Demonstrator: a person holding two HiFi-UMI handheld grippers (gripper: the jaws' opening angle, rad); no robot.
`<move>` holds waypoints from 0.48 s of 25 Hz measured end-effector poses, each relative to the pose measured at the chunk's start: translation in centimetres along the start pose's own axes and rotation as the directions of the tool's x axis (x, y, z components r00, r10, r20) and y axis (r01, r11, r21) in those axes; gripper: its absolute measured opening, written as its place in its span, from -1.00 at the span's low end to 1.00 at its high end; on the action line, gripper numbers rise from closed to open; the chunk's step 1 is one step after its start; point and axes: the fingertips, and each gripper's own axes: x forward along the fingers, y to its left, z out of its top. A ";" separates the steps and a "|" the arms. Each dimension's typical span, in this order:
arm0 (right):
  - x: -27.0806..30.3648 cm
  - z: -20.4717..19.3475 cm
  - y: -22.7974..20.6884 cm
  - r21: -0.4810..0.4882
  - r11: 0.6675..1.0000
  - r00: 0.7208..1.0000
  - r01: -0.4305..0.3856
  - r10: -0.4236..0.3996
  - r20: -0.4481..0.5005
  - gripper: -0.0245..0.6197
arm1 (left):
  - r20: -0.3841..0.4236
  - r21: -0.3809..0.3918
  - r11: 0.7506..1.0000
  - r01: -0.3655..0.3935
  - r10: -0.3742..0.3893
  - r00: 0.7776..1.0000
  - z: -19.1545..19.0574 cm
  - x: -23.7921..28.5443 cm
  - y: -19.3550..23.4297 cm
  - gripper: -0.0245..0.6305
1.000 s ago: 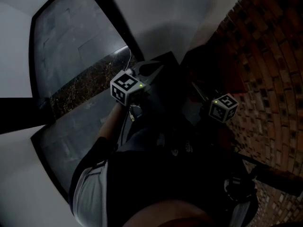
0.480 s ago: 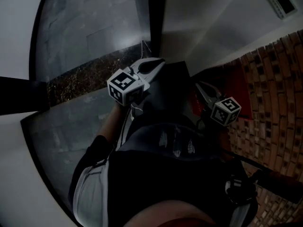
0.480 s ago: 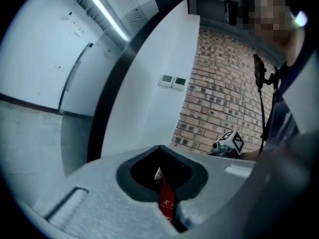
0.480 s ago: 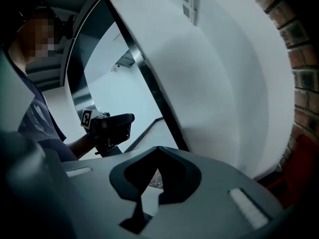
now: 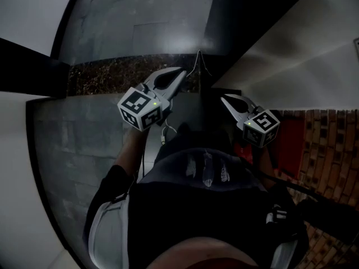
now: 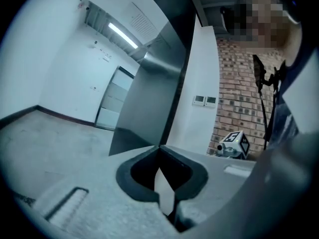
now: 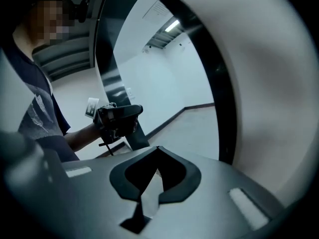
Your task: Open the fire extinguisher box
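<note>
No fire extinguisher box can be made out for certain; a red surface [image 5: 287, 145] shows low by the brick wall at the right of the head view. My left gripper [image 5: 181, 72] is held out in front of the body, jaws shut and empty, over the grey floor. My right gripper [image 5: 224, 98] is beside it, also shut and empty, its tip toward a white wall. In the left gripper view the jaws [image 6: 159, 147] meet at the tip, and the right gripper's marker cube [image 6: 235, 142] shows beyond. The right gripper view shows its jaws [image 7: 158, 147] closed, with the left gripper [image 7: 118, 115] in a hand.
A brick wall [image 5: 332, 150] stands at the right. A dark metal column [image 6: 154, 91] rises ahead, with a white wall and two small panels [image 6: 205, 100] beside it. A grey floor [image 5: 101, 133] with a dark speckled band [image 5: 106, 74] lies to the left. A pale door [image 6: 112, 103] is far off.
The whole view has swung: the brick wall has slid off to the right, the grey floor and dark column now fill the middle. Both grippers moved with the body and stay shut.
</note>
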 end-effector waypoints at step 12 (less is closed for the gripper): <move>6.4 1.3 -0.8 -0.134 0.936 0.940 -0.325 0.305 -0.150 -0.92 | 0.006 0.030 0.962 -0.270 0.270 0.963 2.0 -1.6 2.8 -0.92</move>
